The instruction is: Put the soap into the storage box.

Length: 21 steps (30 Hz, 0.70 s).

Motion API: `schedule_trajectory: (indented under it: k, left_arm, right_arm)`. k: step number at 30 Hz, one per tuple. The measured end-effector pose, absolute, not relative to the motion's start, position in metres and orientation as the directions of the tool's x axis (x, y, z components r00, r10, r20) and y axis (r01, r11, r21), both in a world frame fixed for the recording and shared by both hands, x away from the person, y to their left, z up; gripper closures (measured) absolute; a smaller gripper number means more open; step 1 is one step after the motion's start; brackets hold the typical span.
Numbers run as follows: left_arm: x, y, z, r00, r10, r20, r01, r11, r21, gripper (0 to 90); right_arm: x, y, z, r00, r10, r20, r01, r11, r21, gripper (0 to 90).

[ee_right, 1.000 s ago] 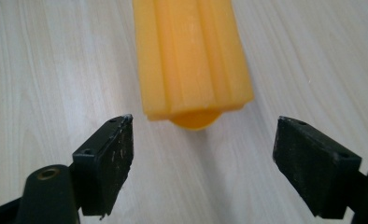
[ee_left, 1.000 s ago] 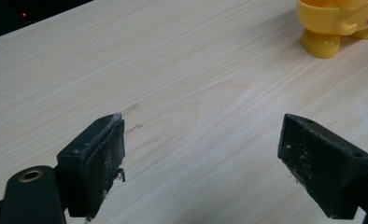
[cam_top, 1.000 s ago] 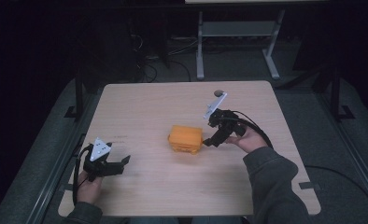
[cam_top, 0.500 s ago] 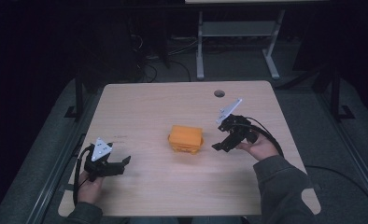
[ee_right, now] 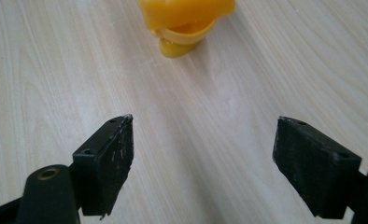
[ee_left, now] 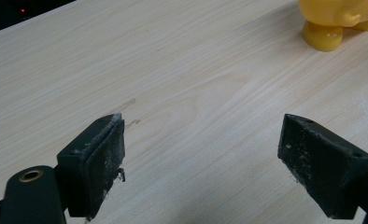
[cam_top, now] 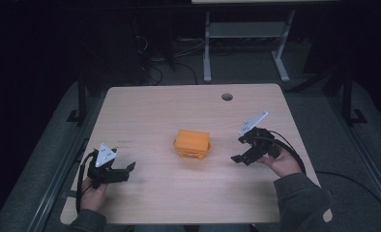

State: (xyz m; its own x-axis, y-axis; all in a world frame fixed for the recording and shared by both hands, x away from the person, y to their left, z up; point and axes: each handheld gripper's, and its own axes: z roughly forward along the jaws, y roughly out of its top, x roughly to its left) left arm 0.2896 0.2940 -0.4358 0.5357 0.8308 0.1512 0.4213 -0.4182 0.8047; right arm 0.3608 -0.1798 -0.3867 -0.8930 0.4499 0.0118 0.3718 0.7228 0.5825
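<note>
An orange-yellow toy (cam_top: 192,144) sits at the middle of the light wooden table (cam_top: 145,111). My left gripper (cam_top: 125,170) rests near the table's front left, held in a hand, its jaws wide apart and empty. In the left gripper view the gripper (ee_left: 201,163) hovers over bare wood, with the toy (ee_left: 338,21) far off at the top right. My right gripper (cam_top: 238,150) is to the right of the toy, open, a short gap away from it. In the right gripper view the gripper (ee_right: 203,163) faces the toy (ee_right: 184,21) ahead, nothing between its pads.
A round cable hole (cam_top: 227,96) sits near the table's far edge. A white desk frame (cam_top: 246,34) and cables lie on the dark floor behind the table. Each gripper trails a black cable (cam_top: 290,145).
My right gripper has pulled back from the toy toward the right and front of the table, and stands open. The left gripper has stayed put.
</note>
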Motion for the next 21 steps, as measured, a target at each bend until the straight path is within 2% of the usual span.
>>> schedule_trajectory:
  k: [21]
  left_arm:
    - [0.289, 0.292, -0.438, 0.533, 0.833, 0.146, 0.425, -0.413, 0.805, 14.1]
  right_arm:
    - [0.328, -0.220, -0.418, -0.846, 0.529, 0.068, 0.458, 0.655, 0.601, 19.2]
